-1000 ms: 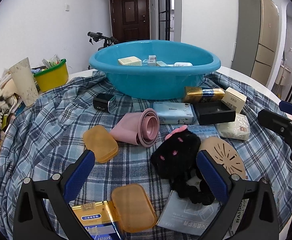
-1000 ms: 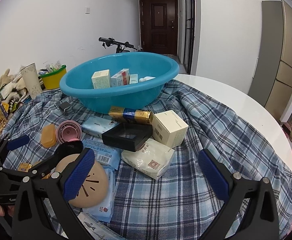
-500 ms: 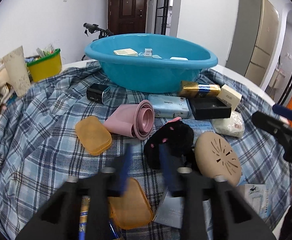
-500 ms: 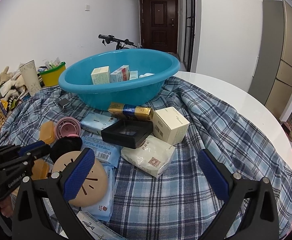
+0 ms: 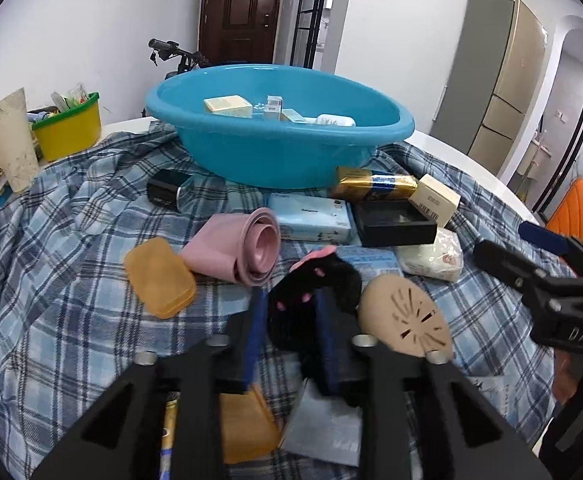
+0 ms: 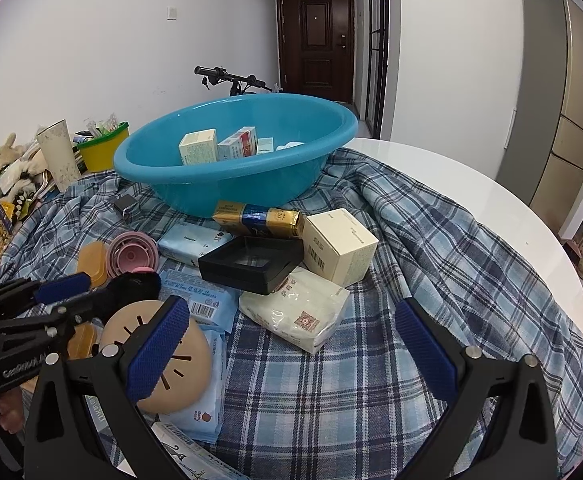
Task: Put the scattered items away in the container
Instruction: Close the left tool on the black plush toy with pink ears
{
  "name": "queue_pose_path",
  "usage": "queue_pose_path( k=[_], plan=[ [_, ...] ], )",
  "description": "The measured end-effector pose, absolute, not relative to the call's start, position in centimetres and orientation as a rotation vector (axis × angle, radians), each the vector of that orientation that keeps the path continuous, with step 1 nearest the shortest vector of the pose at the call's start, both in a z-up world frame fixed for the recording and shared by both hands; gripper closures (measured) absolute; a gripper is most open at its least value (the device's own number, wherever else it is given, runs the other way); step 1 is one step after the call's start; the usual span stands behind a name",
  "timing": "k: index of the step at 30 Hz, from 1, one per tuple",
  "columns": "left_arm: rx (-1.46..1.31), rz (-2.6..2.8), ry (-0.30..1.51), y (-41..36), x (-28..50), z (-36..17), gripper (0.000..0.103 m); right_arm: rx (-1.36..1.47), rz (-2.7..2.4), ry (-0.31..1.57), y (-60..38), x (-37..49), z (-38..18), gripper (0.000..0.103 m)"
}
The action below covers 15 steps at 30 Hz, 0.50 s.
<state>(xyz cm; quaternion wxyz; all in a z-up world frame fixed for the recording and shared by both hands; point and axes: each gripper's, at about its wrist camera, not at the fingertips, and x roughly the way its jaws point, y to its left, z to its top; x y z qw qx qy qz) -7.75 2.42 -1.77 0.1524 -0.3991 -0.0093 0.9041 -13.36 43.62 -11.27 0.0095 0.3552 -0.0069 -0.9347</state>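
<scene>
Round table under plaid cloth [image 5: 71,280], blue basin [image 5: 279,152] at far side. Left gripper [image 5: 291,332] clamped on black plush glove [image 5: 311,292] in front of basin; right gripper [image 6: 291,344] wide, empty. Lift clear of tan vented disc [image 5: 407,316] before carrying to basin.

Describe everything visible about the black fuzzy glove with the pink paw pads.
The black fuzzy glove looks like plush fleece, with pink paw-pad patches and a pink tip at its far end. It lies crumpled on the plaid cloth, between the pink collapsed cup and the tan slotted disc, over a blue wipes pack. The left hand-held gripper has its blue pads closed on its near part; whether it is lifted cannot be told.
</scene>
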Motion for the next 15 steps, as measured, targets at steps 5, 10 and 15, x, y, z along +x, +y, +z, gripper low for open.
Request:
queue_pose_path(
  k=[5, 10, 15],
  plan=[
    [-1.138, 2.587, -0.013, 3.2, -8.2, -1.8, 0.036, 1.116, -2.921, -0.037, 44.0, -13.4, -11.4, 0.0],
    [-1.193, 2.52, -0.021, 4.1, -8.8, -2.8, 0.036, 1.122, -2.913, -0.041, 44.0, -13.6, -11.6, 0.0],
    [-1.274, 2.475, -0.06, 4.4, -9.9, -4.1, 0.035, 1.123, -2.915, -0.044, 44.1, -13.6, -11.6, 0.0]
  ],
)
